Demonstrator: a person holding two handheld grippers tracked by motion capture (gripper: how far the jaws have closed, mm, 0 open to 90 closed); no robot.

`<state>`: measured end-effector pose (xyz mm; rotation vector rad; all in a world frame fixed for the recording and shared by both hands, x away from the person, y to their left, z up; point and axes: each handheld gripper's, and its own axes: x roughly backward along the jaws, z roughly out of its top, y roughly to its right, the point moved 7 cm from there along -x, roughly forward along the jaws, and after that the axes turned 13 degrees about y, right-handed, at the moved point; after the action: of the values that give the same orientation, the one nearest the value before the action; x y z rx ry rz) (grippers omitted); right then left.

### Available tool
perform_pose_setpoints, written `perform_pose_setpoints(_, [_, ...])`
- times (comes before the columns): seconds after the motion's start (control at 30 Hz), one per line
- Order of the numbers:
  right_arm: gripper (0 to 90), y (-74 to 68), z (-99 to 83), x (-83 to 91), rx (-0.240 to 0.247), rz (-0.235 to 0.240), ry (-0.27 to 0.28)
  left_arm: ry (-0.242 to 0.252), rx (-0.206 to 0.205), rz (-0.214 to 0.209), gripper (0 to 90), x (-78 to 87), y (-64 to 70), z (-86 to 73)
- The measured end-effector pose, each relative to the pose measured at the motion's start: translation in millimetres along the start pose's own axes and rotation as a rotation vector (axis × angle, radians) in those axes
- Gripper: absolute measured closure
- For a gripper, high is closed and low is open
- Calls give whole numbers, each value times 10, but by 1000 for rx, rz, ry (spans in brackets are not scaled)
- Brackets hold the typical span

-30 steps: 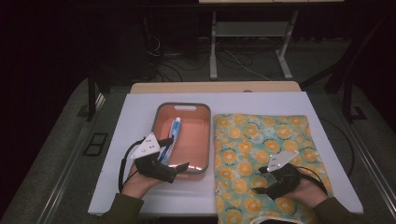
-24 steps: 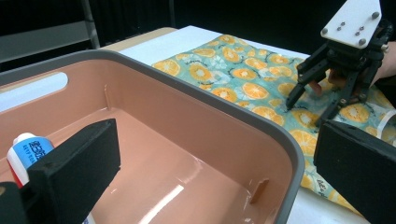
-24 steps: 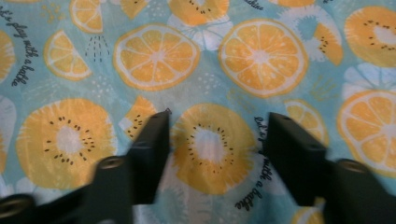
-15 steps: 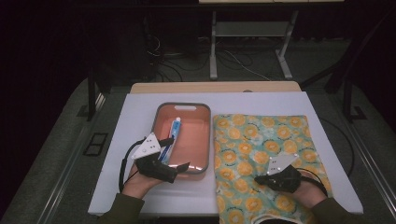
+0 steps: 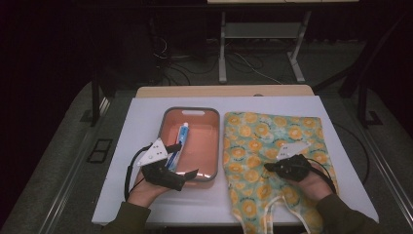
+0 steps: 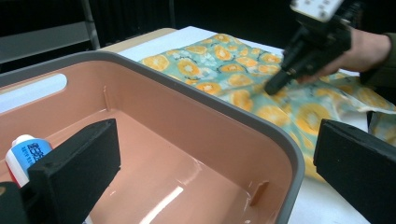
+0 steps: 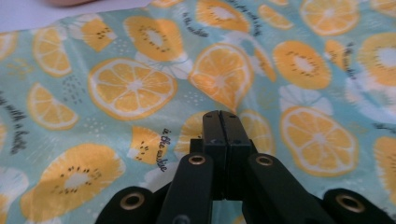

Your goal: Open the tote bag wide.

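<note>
A pink tray with a grey rim (image 5: 213, 146) lies mid-table and holds a blue-and-white tube (image 5: 181, 134). My left gripper (image 5: 184, 160) stands open at the tray's near edge. In the left gripper view its one jaw is inside the tray beside the tube (image 6: 25, 151) and the other is outside the rim (image 6: 261, 135). To the right lies a teal cloth with orange slices (image 5: 272, 131). My right gripper (image 5: 267, 167) rests low on it, shut, with the cloth (image 7: 130, 88) puckered at its tips (image 7: 219, 114).
The white tabletop (image 5: 141, 122) has bare room left of the tray and along the near edge. White strings of the cloth (image 5: 278, 207) trail over the front edge. Beyond the table stand a dark floor, cables and a metal stand (image 5: 221, 53).
My right gripper has slid a little left and forward over the cloth. The left gripper and the tray have stayed put.
</note>
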<state>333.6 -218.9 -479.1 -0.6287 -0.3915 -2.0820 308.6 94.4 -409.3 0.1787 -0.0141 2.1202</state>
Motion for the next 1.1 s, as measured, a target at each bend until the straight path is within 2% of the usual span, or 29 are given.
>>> perform_pose_setpoints(0.03, [900,0,0,0,0,0,0,1,1,0,0,0,-1,0])
perform_pose_setpoints(0.07, [900,61,21,-17,-3,-21,3,2,2,0,0,0,-2,1])
perform_pose_setpoints(0.1, [900,180,52,-47,-26,-50,6,3,3,0,0,0,-2,2])
perform_pose_setpoints(0.13, [900,180,52,-47,-26,-50,6,4,3,0,0,1,-3,3])
perform_pose_setpoints(0.17, [900,234,63,-63,-34,-64,3,4,4,0,0,2,-4,3])
perform_pose_setpoints(0.2, [900,342,73,-97,-49,-96,-3,4,5,0,0,2,-6,3])
perform_pose_setpoints(0.27, [900,443,70,-126,-62,-124,-10,5,5,0,0,2,-7,5])
perform_pose_setpoints(0.33, [900,480,65,-139,-72,-127,-8,5,6,1,0,1,-8,4])
perform_pose_setpoints(0.37, [896,510,60,-140,-94,-120,1,5,5,0,0,2,-8,5])
perform_pose_setpoints(0.43, [875,506,70,-119,-100,-110,17,4,4,-1,0,3,-7,3])
perform_pose_setpoints(0.5, [746,491,120,-36,-121,-94,54,6,5,-1,0,3,-7,5])
perform_pose_setpoints(0.53, [632,452,189,75,-143,-79,97,5,5,-1,0,4,-6,4])
perform_pose_setpoints(0.6, [607,421,216,133,-147,-66,111,5,5,-1,0,4,-6,4])
perform_pose_setpoints(0.63, [544,317,252,229,-148,-31,127,4,5,-2,0,3,-5,3])
perform_pose_setpoints(0.77, [463,31,238,318,-98,30,112,4,5,-1,0,1,-1,4])
perform_pose_setpoints(0.8, [463,31,238,318,-98,30,112,4,4,-1,0,1,0,4])
perform_pose_setpoints(0.83, [422,-106,193,319,-65,62,88,4,5,0,0,1,0,4])
perform_pose_setpoints(0.9, [399,-219,122,313,-48,86,54,4,4,0,0,0,2,4])
perform_pose_setpoints(0.97, [388,-265,74,303,-36,97,36,4,4,-1,0,-1,3,3])
perform_pose_setpoints(1.0, [364,-327,-47,271,-15,110,-12,4,4,-1,0,-1,2,3])
perform_pose_setpoints(1.03, [352,-341,-110,249,-9,111,-34,5,5,-2,0,-1,2,3])
perform_pose_setpoints(1.1, [342,-349,-169,227,-6,116,-51,4,4,-1,0,0,1,3])
